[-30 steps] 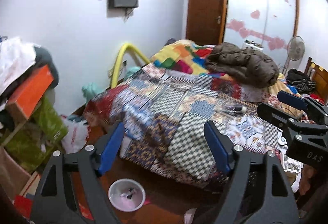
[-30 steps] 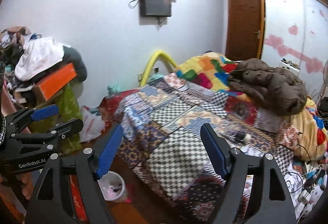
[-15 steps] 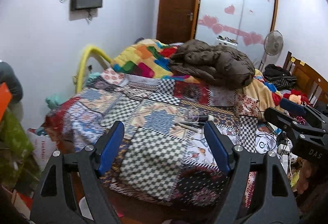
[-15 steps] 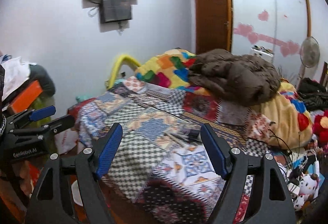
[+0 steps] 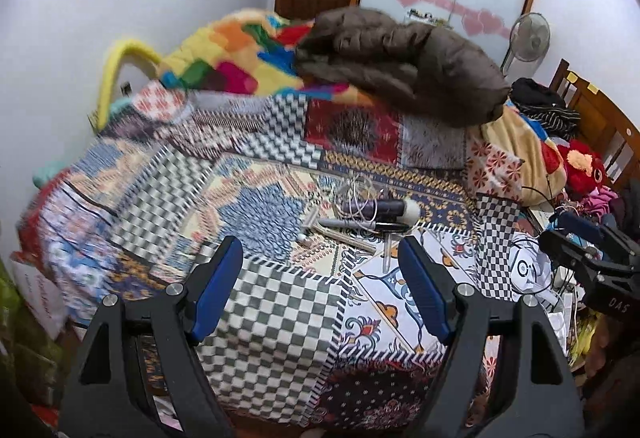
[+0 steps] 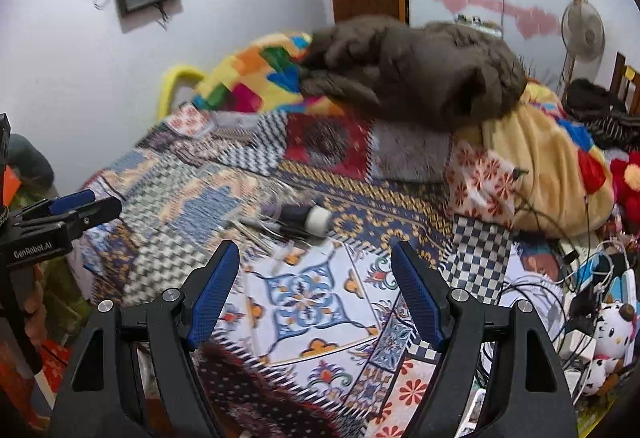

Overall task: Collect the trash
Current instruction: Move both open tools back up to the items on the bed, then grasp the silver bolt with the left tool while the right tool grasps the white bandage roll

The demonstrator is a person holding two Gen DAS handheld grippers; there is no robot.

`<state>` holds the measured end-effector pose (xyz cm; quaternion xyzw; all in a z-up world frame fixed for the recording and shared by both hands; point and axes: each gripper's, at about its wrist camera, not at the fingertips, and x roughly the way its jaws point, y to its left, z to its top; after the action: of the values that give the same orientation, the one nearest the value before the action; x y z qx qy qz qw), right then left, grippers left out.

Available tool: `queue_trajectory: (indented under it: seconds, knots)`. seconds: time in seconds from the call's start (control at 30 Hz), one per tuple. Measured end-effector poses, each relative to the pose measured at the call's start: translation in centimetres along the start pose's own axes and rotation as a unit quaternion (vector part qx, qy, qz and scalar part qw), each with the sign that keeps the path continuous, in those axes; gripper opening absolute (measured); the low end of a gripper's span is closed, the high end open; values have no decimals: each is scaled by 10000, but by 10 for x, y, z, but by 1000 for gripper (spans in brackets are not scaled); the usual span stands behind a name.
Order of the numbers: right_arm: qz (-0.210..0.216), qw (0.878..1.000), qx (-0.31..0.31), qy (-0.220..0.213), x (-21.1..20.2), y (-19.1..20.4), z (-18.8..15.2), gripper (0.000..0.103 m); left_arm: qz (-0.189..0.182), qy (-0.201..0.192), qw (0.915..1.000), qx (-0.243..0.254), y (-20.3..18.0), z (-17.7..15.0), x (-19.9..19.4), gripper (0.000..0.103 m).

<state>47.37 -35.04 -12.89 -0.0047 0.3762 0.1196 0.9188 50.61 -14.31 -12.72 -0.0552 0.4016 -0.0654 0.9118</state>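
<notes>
Item: bedroom scene, trash collection, early stage.

Left hand-held gripper (image 5: 320, 274): lower centre of its own view, blue pads spread wide, nothing between them. Empty.

Right hand-held gripper (image 6: 314, 278): lower centre of its own view, blue pads likewise spread, nothing between them. Empty.

Bed (image 5: 280, 302): fills the middle of both views, covered by a patchwork quilt. A brown jacket (image 5: 400, 57) lies heaped at the upper centre, partly over a multicoloured blanket (image 5: 232, 57).

Clutter on the quilt (image 5: 372, 215): centre of frame, just beyond both sets of pads. It comprises a dark cylinder with a white end, tangled thin cord, and a few slender sticks or tubes, blurred in the right view. Judged the likely trash, though which pieces count is not certain.

Progress: nothing picked up; no bin or bag in view. Judged still to do: reach the clutter, grip it, carry it off.

Writing: "GenRobot.AI" on the left gripper's body, at left edge of the right view; "DAS" on the right gripper's body, at right edge of the left view. Red lettering on a white bag (image 5: 40, 292), lower left, unreadable.
</notes>
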Motion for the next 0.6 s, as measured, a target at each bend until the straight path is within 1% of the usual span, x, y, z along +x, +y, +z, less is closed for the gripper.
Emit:
queue_trajectory:
  seconds: [0.13, 0.27, 0.33, 0.47, 0.5, 0.57, 0.6]
  knots:
    - [-4, 9996, 30, 276, 37, -12, -2, 76, -73, 257, 9996, -93, 6, -2, 46, 79]
    - [217, 9979, 154, 595, 79, -20, -1, 76, -102, 445, 9989, -102, 12, -4, 82, 79]
    - [306, 9969, 233, 694, 97, -23, 2, 75, -143, 527, 9985, -107, 15, -6, 101, 75]
    - [485, 9940, 547, 816, 129, -30, 7, 74, -265, 685, 9972, -157, 19, -6, 133, 62]
    - [510, 9933, 623, 835, 136, -31, 8, 71, -288, 715, 9969, -166, 20, -5, 139, 57]
    - [616, 9905, 832, 903, 149, -34, 10, 67, -371, 797, 9960, -168, 20, -4, 154, 50]
    - [661, 9889, 949, 929, 154, -36, 10, 64, -378, 822, 9958, -154, 20, -4, 160, 47]
